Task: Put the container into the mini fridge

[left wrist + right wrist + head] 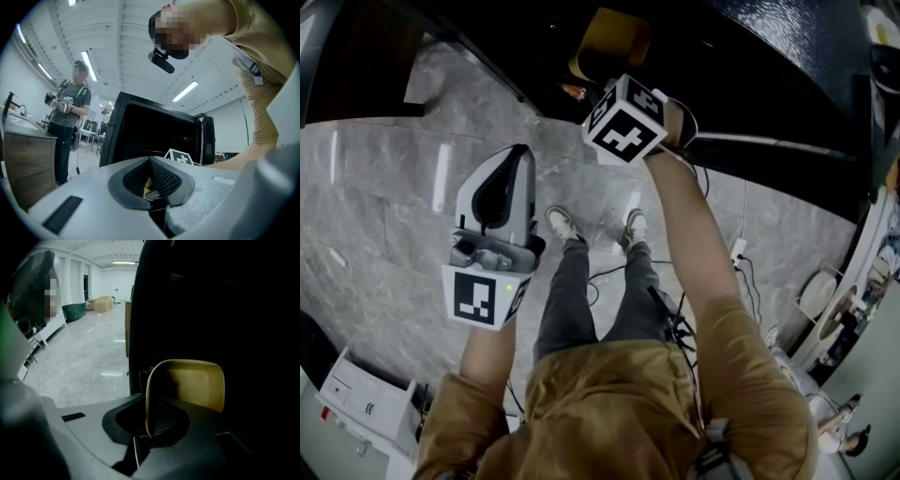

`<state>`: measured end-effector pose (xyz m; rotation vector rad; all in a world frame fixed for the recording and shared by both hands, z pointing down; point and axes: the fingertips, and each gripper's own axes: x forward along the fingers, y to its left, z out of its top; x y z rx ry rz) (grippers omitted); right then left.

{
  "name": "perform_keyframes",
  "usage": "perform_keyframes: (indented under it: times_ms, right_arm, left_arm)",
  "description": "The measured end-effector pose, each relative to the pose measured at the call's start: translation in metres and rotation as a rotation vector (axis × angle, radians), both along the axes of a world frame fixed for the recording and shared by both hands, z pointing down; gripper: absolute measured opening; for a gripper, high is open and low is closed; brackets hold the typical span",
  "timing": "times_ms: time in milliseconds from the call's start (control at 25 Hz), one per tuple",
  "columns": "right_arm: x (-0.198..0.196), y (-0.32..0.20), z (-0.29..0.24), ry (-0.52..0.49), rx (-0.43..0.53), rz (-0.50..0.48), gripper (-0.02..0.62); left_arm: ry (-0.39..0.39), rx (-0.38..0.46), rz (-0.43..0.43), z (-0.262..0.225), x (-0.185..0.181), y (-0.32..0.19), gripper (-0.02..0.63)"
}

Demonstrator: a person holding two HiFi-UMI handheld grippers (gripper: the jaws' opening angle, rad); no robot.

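Clenching the jaws of the right gripper (pixel 149 425) on the yellow container (pixel 190 383) rim, holding it at the dark mini fridge (pixel 211 296) mouth; hovering the left gripper (pixel 152 180) over the floor (pixel 375 187), jaws pressed together.

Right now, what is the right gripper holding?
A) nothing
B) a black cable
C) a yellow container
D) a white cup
C: the right gripper is shut on the rim of the yellow container.

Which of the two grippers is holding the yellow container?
The right gripper: its jaws clamp the container's rim. The left gripper's jaws are shut with no container.
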<state>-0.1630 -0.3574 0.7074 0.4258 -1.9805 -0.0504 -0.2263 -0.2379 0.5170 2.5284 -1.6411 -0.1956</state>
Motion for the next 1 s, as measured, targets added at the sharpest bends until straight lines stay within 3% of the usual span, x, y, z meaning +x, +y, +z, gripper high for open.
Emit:
perform_keyframes:
  times_ms: [680,840,1000]
  right_arm:
    - [0.003,-0.024,0.012,0.038,0.016,0.040,0.017]
    - [0.005,-0.027,0.012,0.030,0.015,0.050,0.042]
    - [0.009,-0.034,0.009,0.029,0.036,0.078,0.108]
  left_arm:
    - [0.012,-0.018,-0.014,0.011,-0.008,-0.007,0.002]
    - [0.016,-0.019,-0.018,0.012,-0.008,-0.008,0.002]
    - [0.003,-0.017,0.001,0.010,-0.005,-0.006,0.002]
